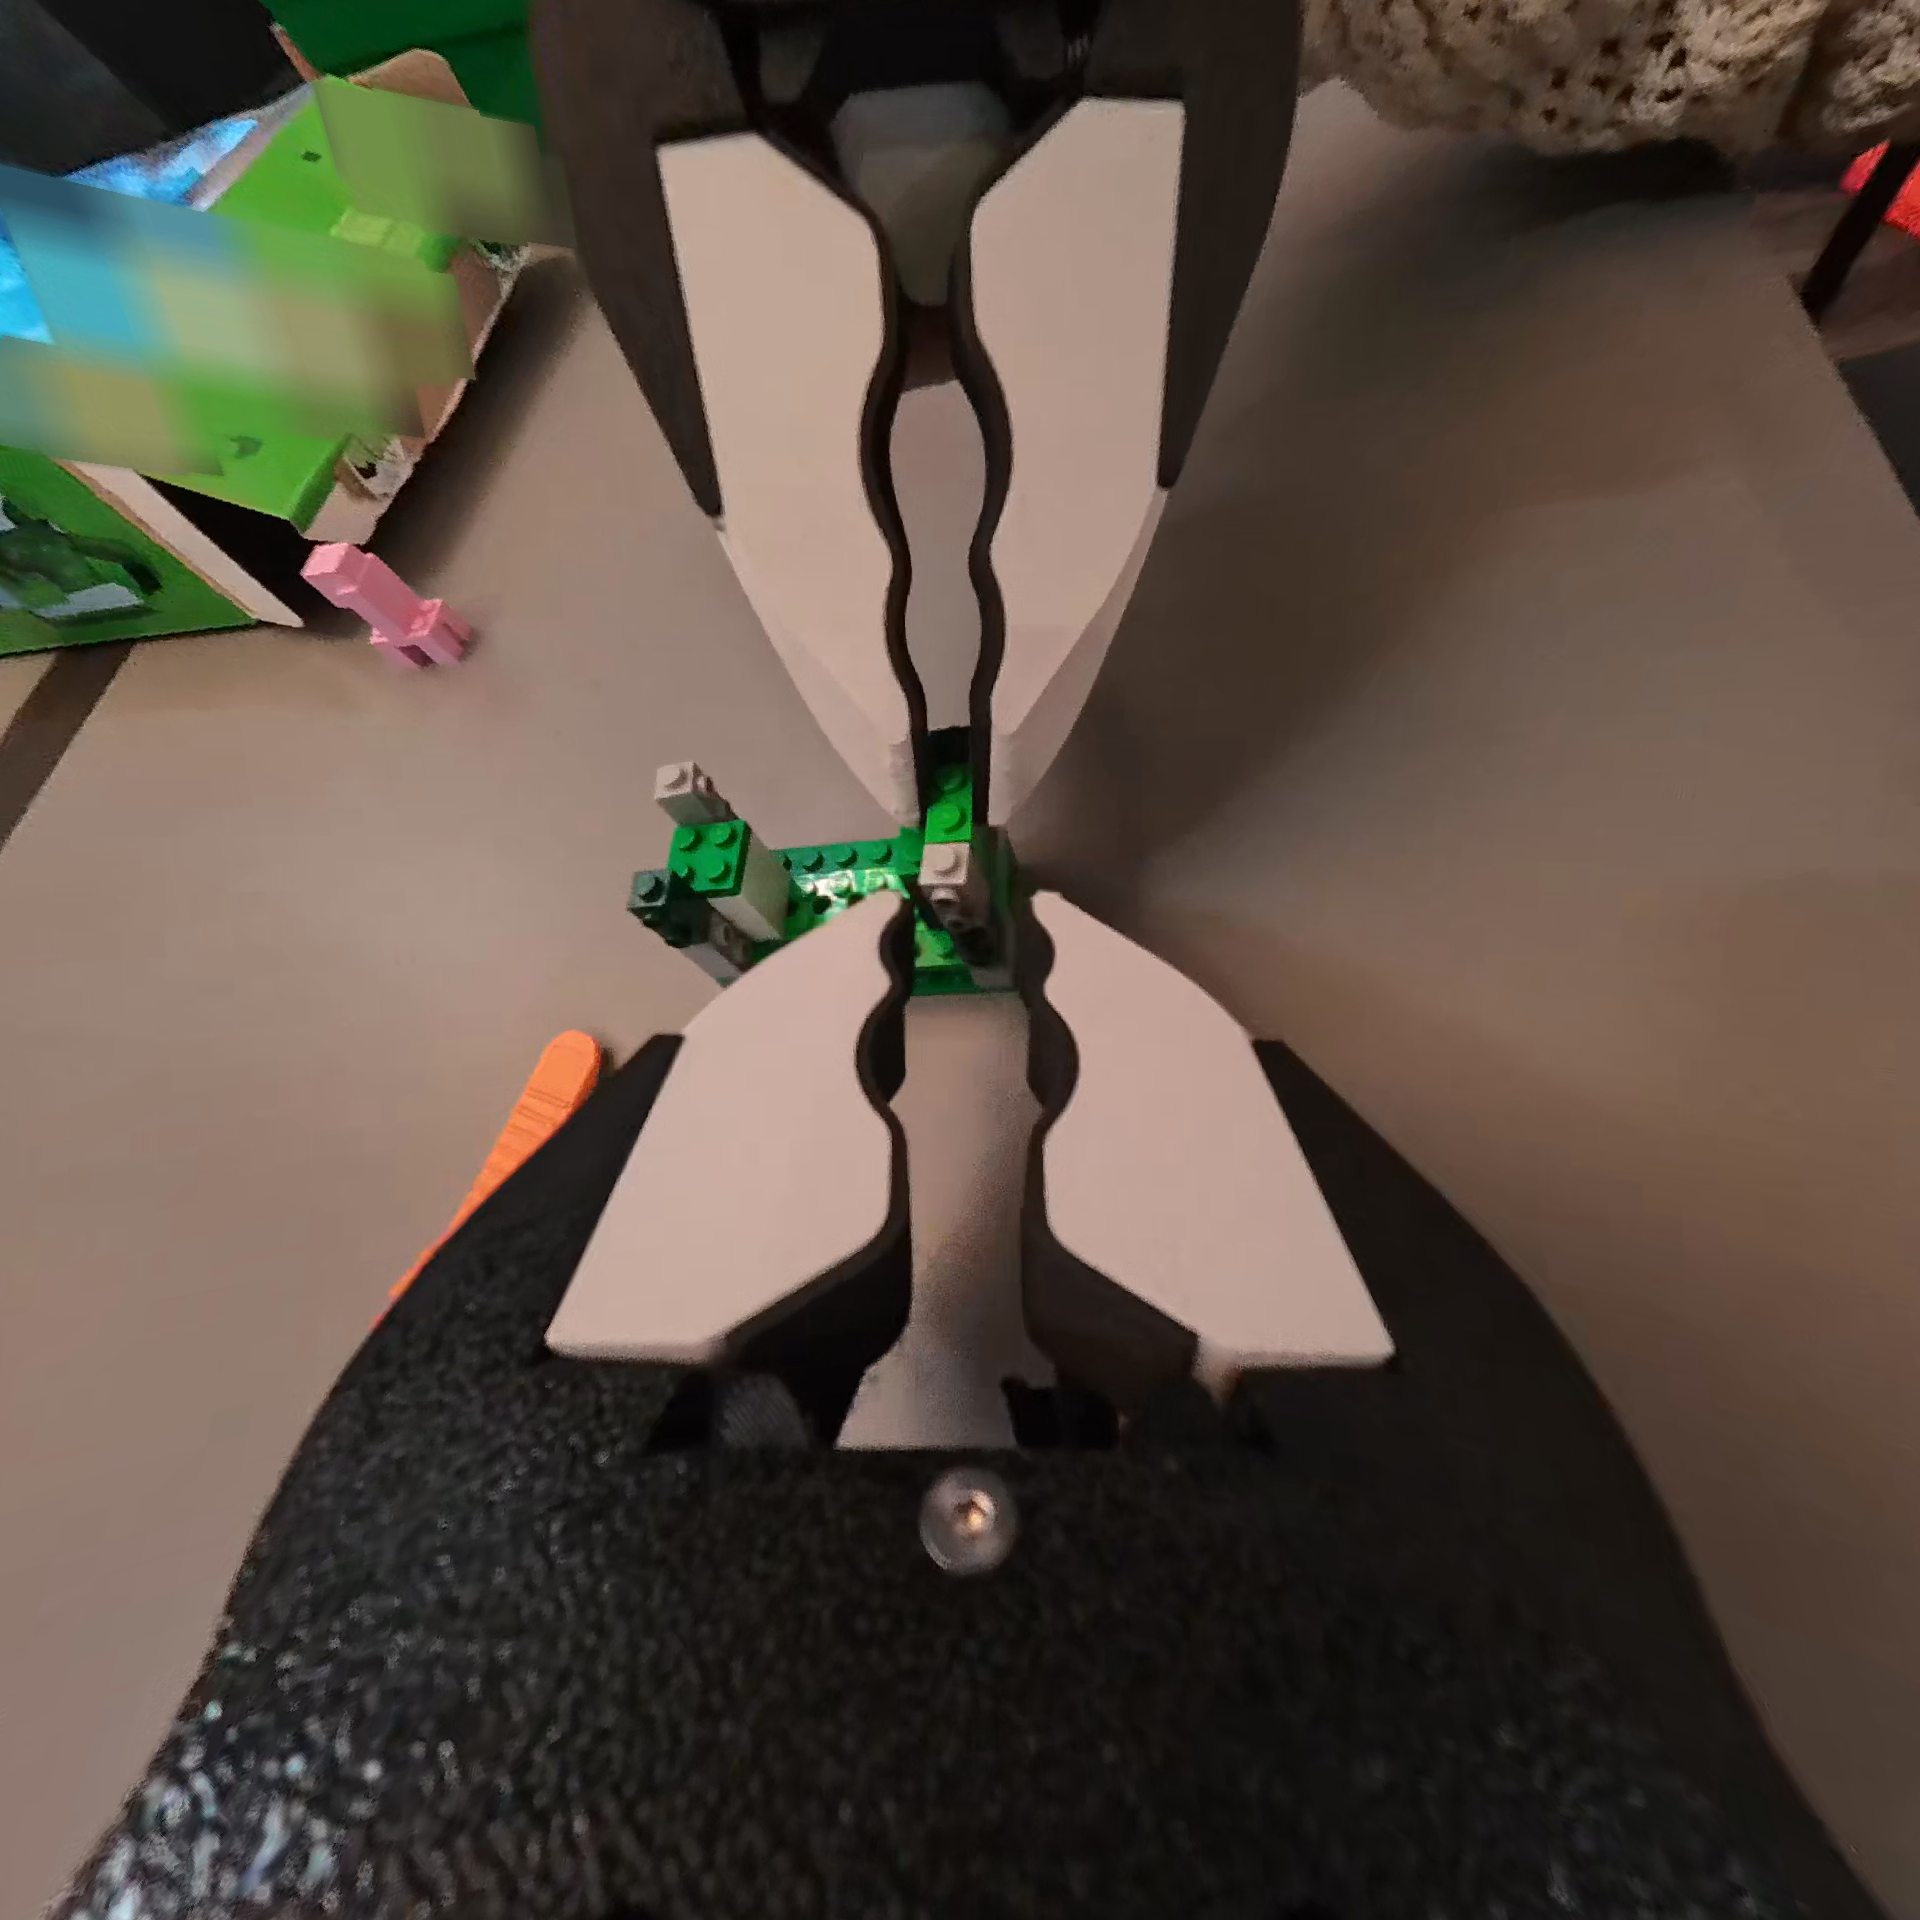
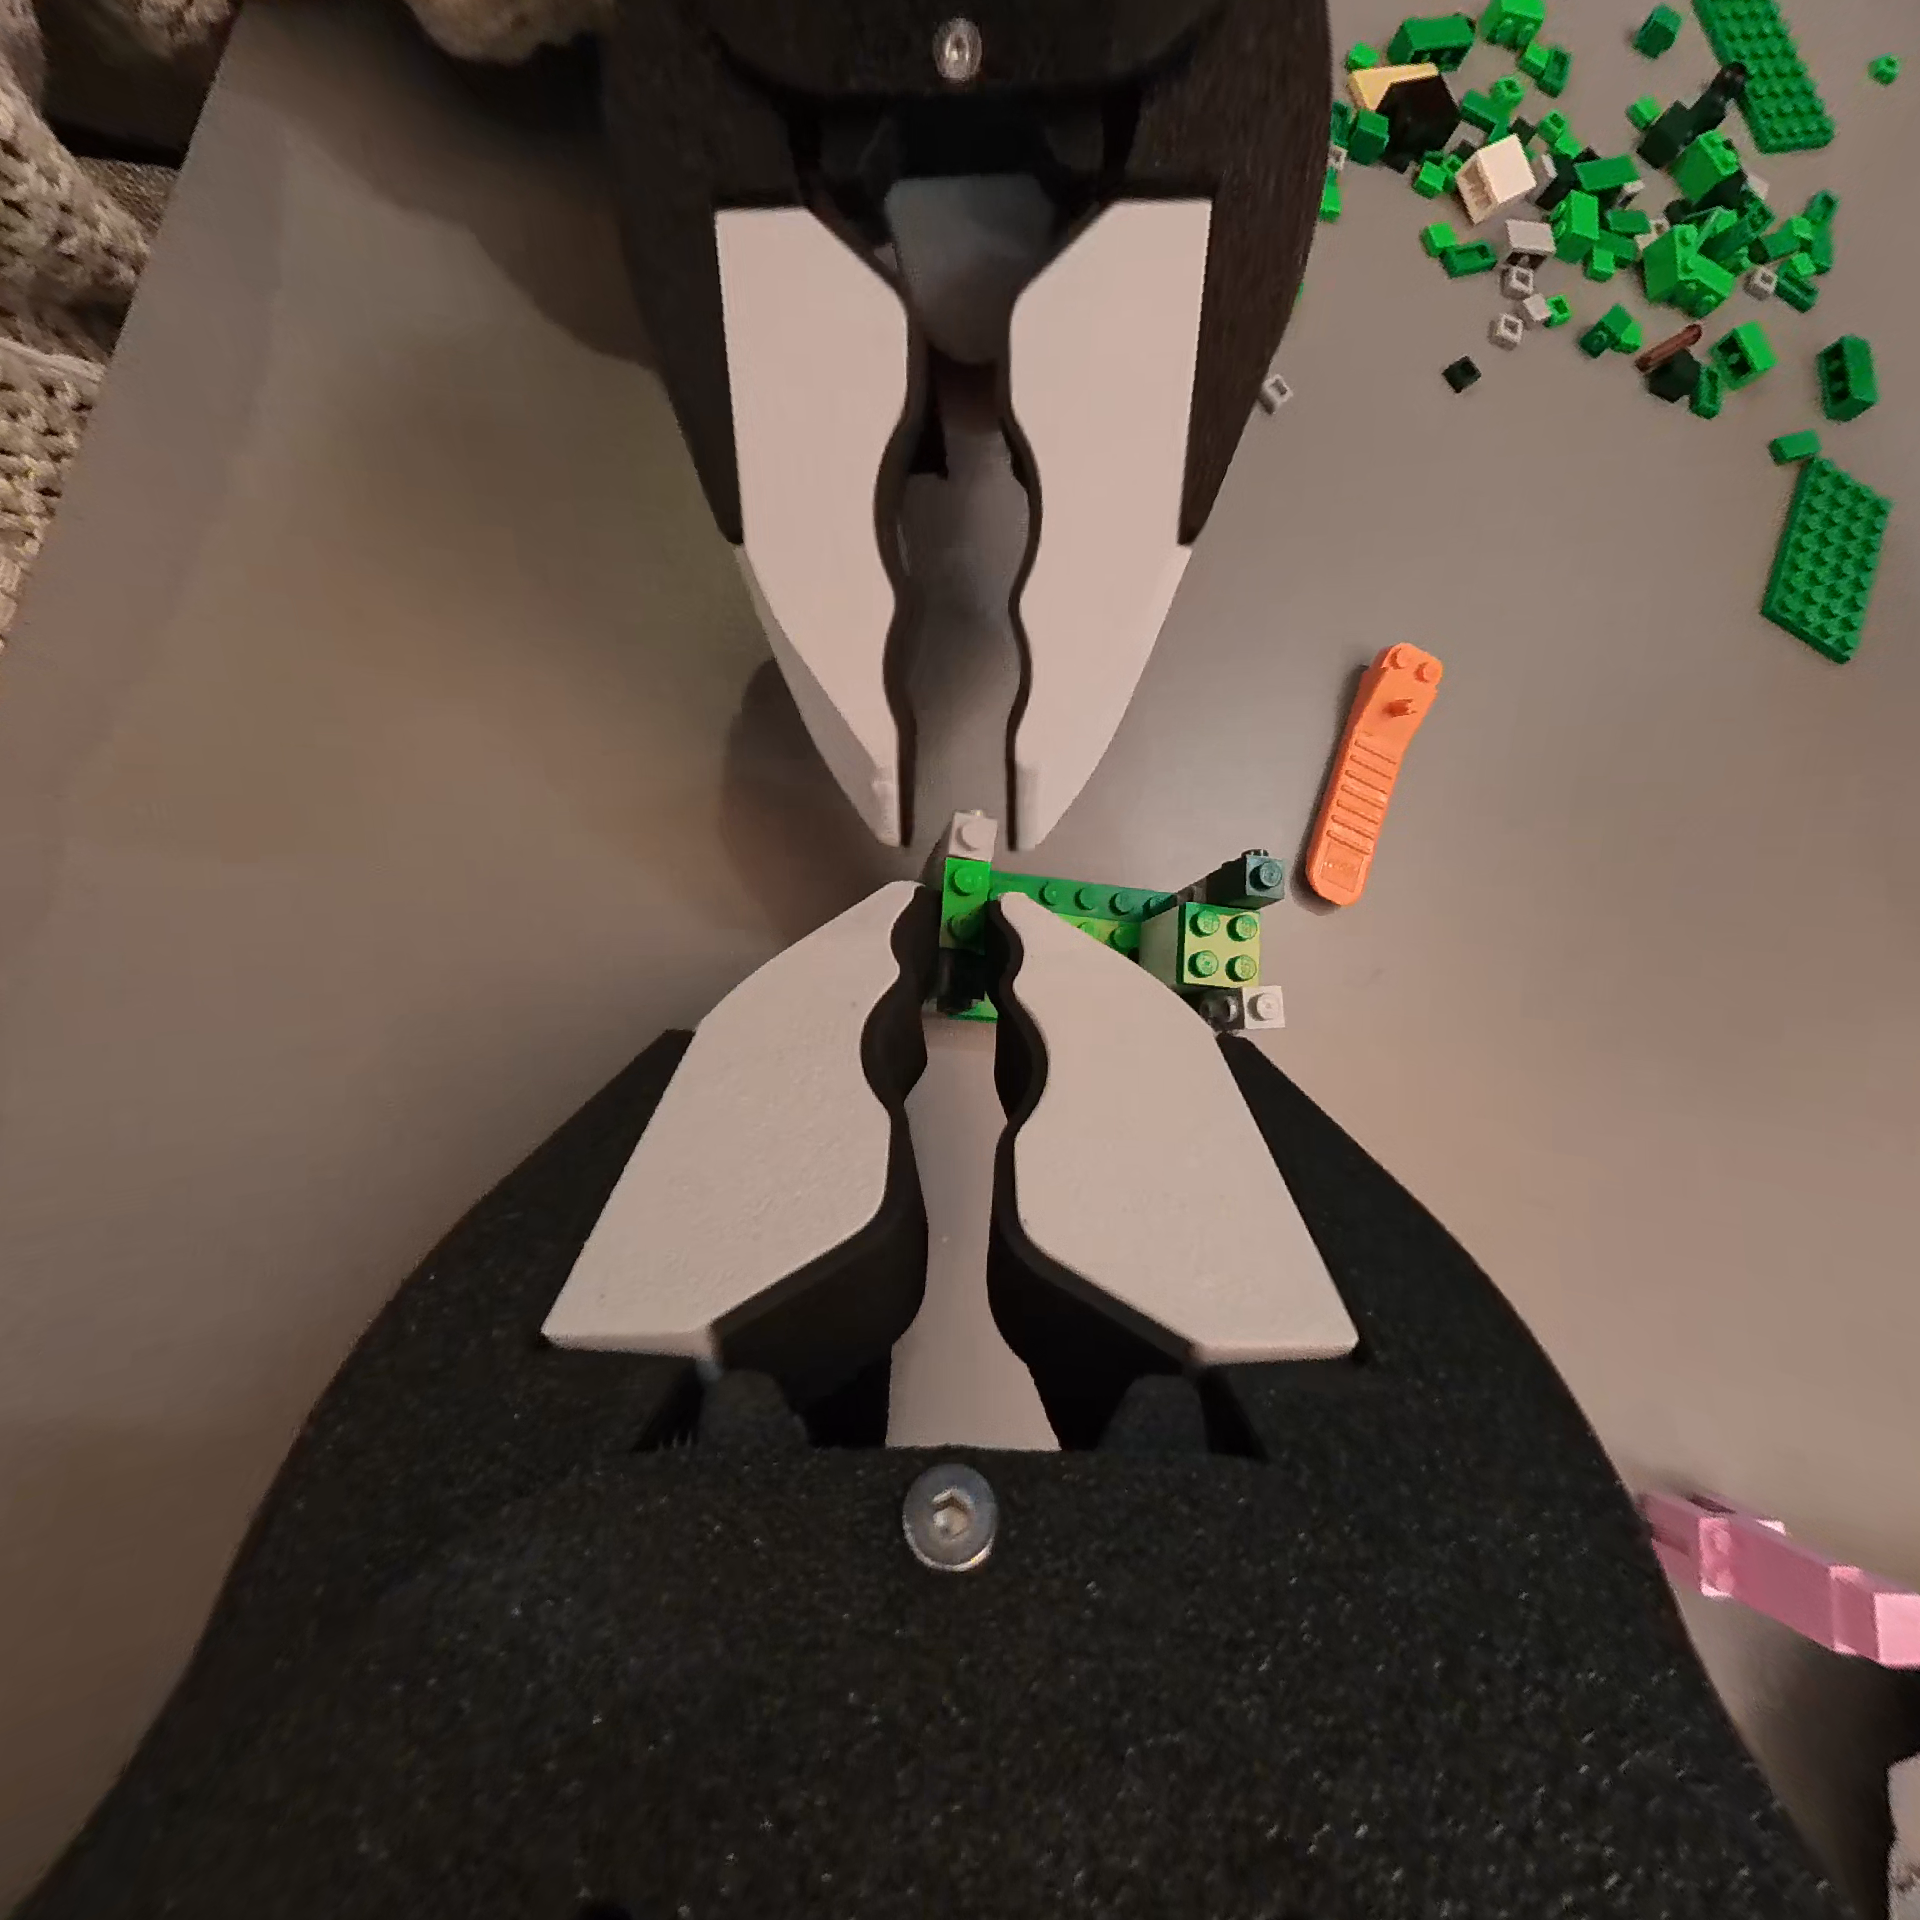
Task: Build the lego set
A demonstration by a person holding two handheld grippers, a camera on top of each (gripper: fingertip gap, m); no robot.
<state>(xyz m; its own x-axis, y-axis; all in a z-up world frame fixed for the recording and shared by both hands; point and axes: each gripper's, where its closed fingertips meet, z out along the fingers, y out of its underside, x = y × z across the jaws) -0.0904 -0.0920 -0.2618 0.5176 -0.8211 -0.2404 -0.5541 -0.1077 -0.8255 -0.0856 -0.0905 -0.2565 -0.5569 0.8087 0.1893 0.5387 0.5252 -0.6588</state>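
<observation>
A small green Lego build (image 1: 831,868) with grey and dark green bricks lies on the grey table between my two grippers, which face each other. It also shows in the right wrist view (image 2: 1091,899). My right gripper (image 2: 958,902) is shut on a bright green brick (image 2: 966,883) at the build's end. In the left wrist view it comes in from the top (image 1: 951,805). My left gripper (image 1: 966,920) has its jaws a little apart, either side of a small grey brick (image 1: 948,868) at that same end. It holds nothing.
An orange brick separator (image 2: 1371,774) lies beside the build. A pile of loose green, grey and white bricks (image 2: 1621,208) and a green plate (image 2: 1829,561) lie at the far right. A pink piece (image 1: 390,608) and a green box (image 1: 125,582) sit at the left. Less than 4 cm separates the two grippers' tips. From the left gripper's tips to the orange brick separator (image 2: 1371,774) is close to 11 cm.
</observation>
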